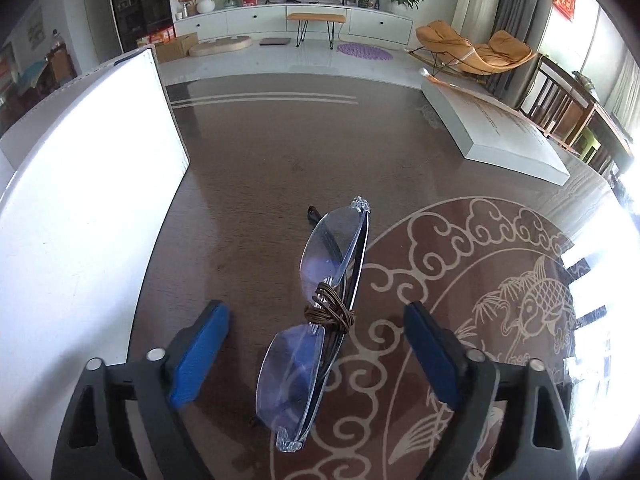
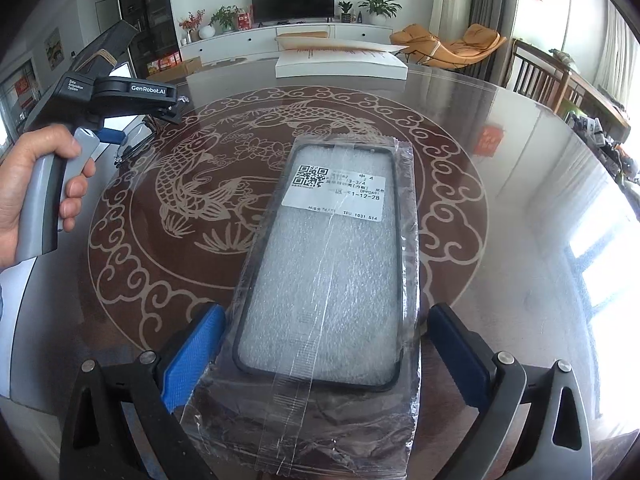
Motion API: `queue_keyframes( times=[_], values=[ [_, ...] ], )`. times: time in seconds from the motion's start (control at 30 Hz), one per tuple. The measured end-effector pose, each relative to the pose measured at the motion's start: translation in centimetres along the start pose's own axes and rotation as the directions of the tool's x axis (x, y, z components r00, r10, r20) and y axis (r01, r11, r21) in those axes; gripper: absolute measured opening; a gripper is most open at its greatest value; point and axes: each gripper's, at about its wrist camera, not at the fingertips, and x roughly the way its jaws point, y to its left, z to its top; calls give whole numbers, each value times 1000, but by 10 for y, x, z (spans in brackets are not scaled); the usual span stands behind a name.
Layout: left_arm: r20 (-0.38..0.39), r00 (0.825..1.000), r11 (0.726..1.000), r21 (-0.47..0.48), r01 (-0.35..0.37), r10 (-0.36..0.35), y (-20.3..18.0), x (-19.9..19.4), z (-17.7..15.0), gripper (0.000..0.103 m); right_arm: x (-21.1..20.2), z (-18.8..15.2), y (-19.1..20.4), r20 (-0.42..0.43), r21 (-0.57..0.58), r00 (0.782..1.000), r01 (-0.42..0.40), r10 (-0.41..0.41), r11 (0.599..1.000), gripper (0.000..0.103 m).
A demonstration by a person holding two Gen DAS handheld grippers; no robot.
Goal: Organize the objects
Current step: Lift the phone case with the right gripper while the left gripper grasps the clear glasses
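Observation:
Folded rimless glasses [image 1: 316, 316] with a brown cord wound round the bridge lie on the glass-topped table, between the blue pads of my left gripper [image 1: 316, 354], which is open and apart from them. A phone case in a clear plastic bag [image 2: 328, 276] with a white label lies between the pads of my right gripper [image 2: 326, 350], which is open; the left pad [image 2: 196, 356] sits at the bag's edge. The glasses show faintly in the right wrist view [image 2: 134, 140], under the left gripper body [image 2: 120, 94] held by a hand.
A large white box [image 1: 80, 208] stands close on the left of the glasses. A thick white book [image 1: 500, 128] lies at the far right of the table; it also shows in the right wrist view [image 2: 340, 62]. The table [image 1: 260, 160] has a carp pattern.

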Motion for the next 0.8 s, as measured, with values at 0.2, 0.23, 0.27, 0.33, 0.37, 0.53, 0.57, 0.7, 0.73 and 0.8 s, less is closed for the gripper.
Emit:
queue_keyframes(
  times=[0.2, 0.23, 0.27, 0.33, 0.37, 0.53, 0.57, 0.7, 0.73, 0.8],
  values=[
    [48, 997, 993, 106, 48, -53, -15, -25, -36, 25, 0, 0, 0, 0, 0, 1000, -2, 2, 1000, 102],
    [55, 997, 993, 103, 56, -62, -14, -34, -51, 25, 0, 0, 0, 0, 1, 1000, -5, 5, 1000, 102],
    [60, 996, 993, 103, 62, -68, -14, -44, -69, 25, 1, 1, 0, 1, 4, 1000, -11, 11, 1000, 102],
    [59, 994, 992, 100, 83, -89, -8, -71, -109, 25, 0, 1, -3, 10, 20, 999, -34, 34, 999, 102],
    [55, 993, 990, 97, 99, -104, -5, -84, -128, 25, -2, 0, -6, 19, 33, 998, -54, 53, 998, 102],
    [32, 988, 985, 95, 146, -149, 18, -123, -190, 31, -8, 0, -21, -15, 77, 987, -156, 158, 985, 102],
    [26, 987, 984, 85, 155, -158, 22, -124, -190, 45, -6, 6, -23, -55, 92, 984, -165, 170, 982, 102],
    [52, 988, 989, 37, 145, -147, 36, -119, -179, 79, 9, 45, -22, -166, 158, 970, -154, 180, 975, 102],
    [31, 989, 989, 41, 142, -143, 36, -115, -179, 79, 16, 54, -20, -199, 164, 965, -140, 172, 976, 102],
    [10, 994, 990, 94, 109, -110, 27, -111, -178, 79, 36, 67, -11, -276, 139, 953, -90, 125, 986, 103]
  ],
)
